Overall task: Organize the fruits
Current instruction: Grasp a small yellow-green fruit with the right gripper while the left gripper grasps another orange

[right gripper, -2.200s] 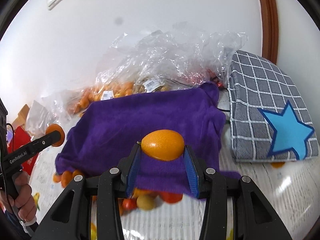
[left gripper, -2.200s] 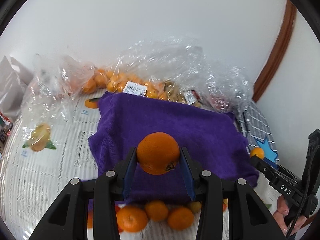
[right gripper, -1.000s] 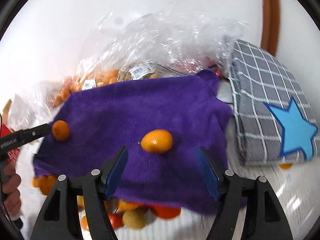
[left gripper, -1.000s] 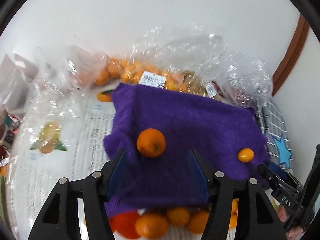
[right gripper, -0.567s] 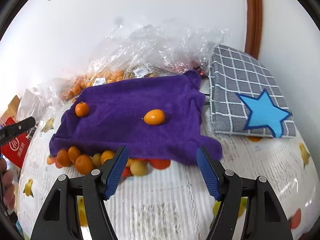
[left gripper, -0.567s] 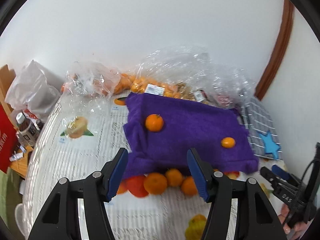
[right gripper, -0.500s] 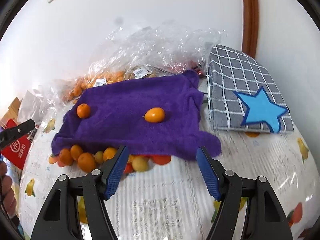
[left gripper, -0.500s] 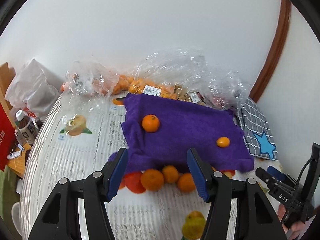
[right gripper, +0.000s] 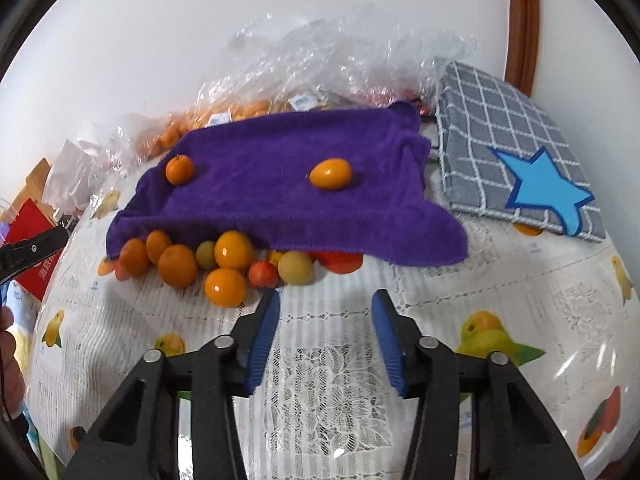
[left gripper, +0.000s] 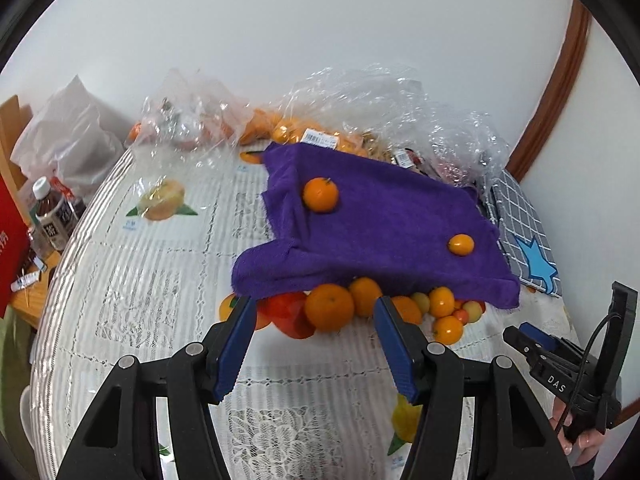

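Both grippers have drawn back from the purple towel [right gripper: 280, 184], leaving behind the two fruits they carried a moment ago. Nearest the lens, the right gripper [right gripper: 326, 300] hangs over the lace-patterned tablecloth [right gripper: 320, 380], its jaws just narrowed and holding nothing; the left gripper [left gripper: 312, 304] stands half open, also empty. Beyond, roughly ten loose fruits [right gripper: 224, 286] crowd the towel's near edge. Two rest on top: a round mandarin [right gripper: 179, 169] at left, an oval kumquat [right gripper: 331, 173] near the middle. Farther back lie clear plastic bags [right gripper: 320, 60] and one checked cushion [right gripper: 516, 160].
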Motion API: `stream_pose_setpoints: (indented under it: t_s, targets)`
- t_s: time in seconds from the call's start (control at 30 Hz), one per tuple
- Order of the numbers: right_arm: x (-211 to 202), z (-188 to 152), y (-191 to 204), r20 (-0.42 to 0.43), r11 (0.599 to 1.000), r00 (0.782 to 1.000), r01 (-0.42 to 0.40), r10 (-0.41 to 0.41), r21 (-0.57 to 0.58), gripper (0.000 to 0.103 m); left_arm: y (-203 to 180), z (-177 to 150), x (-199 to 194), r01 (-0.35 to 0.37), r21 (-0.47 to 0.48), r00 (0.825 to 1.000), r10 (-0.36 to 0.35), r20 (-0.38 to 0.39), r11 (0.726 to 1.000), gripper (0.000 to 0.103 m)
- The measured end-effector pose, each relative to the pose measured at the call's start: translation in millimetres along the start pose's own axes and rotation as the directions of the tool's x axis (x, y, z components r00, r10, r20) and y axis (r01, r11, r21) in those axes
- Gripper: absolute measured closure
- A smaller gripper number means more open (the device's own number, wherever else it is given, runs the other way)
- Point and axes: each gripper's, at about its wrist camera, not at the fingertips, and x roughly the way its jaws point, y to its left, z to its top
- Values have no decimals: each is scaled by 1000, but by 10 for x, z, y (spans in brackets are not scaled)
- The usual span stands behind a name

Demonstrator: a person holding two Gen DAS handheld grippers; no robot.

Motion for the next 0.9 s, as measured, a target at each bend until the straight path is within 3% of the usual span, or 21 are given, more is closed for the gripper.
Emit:
stream_pose_setpoints:
  t_s: [0.17,0.63,0.9]
  targets:
    - [194,-5,21,-23,999,999,-39,39,13,68,77,-39,115,5,-11,1000,-5,-6,1000,45]
    - [599,188,46,-33,993,995,-96,99,74,68,87,71,273,17,9,1000,-17,21,1000,44]
    - [667,211,98,-44,997,996,-73,75,36,68,120,58,397,1,-4,1000,-1,-4,1000,44]
